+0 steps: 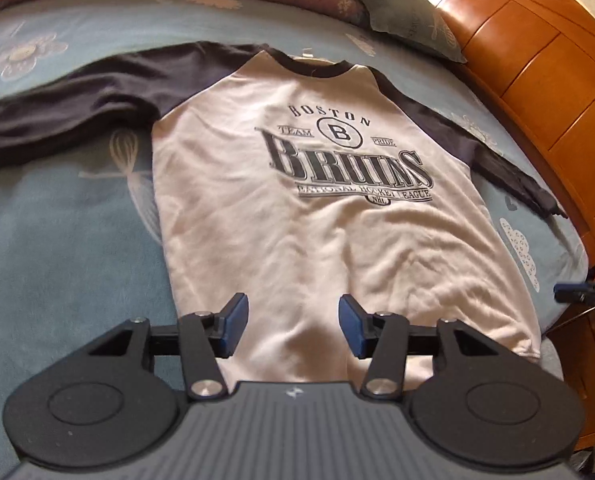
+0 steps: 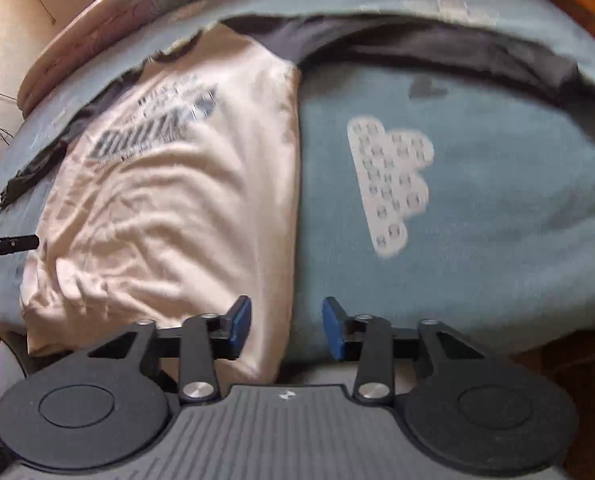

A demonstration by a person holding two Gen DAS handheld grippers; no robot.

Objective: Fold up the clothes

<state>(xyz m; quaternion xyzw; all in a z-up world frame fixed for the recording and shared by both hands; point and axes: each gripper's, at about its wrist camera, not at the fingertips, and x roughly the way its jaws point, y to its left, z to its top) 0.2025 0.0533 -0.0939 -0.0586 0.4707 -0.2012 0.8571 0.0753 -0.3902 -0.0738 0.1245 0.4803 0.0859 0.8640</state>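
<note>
Left gripper (image 1: 293,326) nearest lens, poised over near hem of shirt (image 1: 297,200); jaws parted about halfway, nothing between pads, no cloth touched. Right gripper (image 2: 286,328) over shirt's right side edge near hem, jaws likewise apart, empty. Shirt lies face up, spread flat on blue bedsheet (image 1: 65,248), collar far, hem near, print showing. Left sleeve (image 1: 77,96) stretched out left, right sleeve (image 2: 437,48) stretched right toward wooden headboard (image 1: 537,80). Judgement: spreading done; no fold made yet, sleeves and body all left to fold.
</note>
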